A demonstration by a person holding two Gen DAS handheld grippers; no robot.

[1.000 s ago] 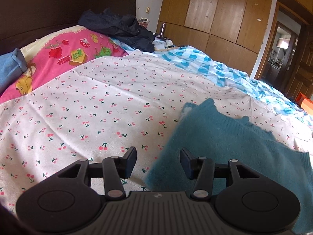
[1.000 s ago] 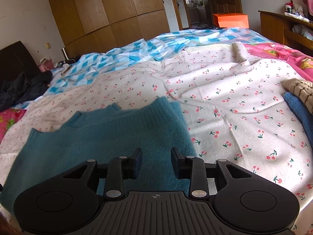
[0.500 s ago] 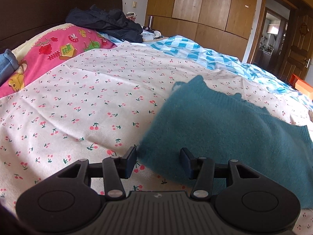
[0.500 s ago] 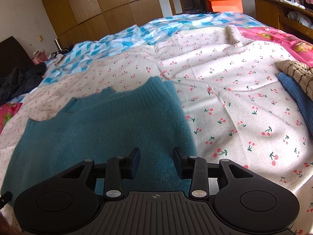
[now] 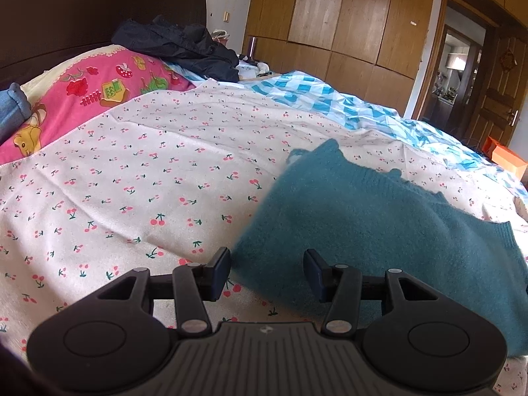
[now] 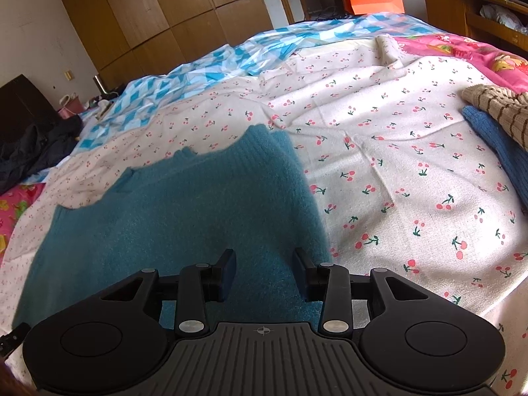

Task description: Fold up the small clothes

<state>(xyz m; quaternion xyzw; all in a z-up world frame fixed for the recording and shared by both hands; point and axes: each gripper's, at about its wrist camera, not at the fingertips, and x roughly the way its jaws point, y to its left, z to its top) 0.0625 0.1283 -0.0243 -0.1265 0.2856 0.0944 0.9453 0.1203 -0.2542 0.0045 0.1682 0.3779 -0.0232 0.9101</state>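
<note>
Left wrist view had one teal sweater (image 5: 379, 224) spread flat on the cherry-print sheet (image 5: 138, 178), and the left gripper (image 5: 267, 272) hung just over its near corner with its jaws partly apart, nothing pinched between them. One finger sat over bare sheet, the other over the knit. Behind that: one pink cartoon pillow (image 5: 85, 99), one heap of dark clothing (image 5: 184, 49) by the headboard, one blue-and-white checked cover (image 5: 330, 99) and a wall of wooden wardrobes (image 5: 346, 19).

From the right wrist view the same teal sweater (image 6: 171, 211) filled the lower left, and the right gripper (image 6: 264, 272) hovered above its near edge, jaws a bit narrower than the left's, also gripping nothing as far as I could see. Off to the right lay two more knits stacked together, one blue sweater (image 6: 495, 142) with one tan striped knit (image 6: 495, 105) on top. One orange box (image 6: 373, 1) sat past the foot of the bed. Nothing lay on the teal sweater itself.
</note>
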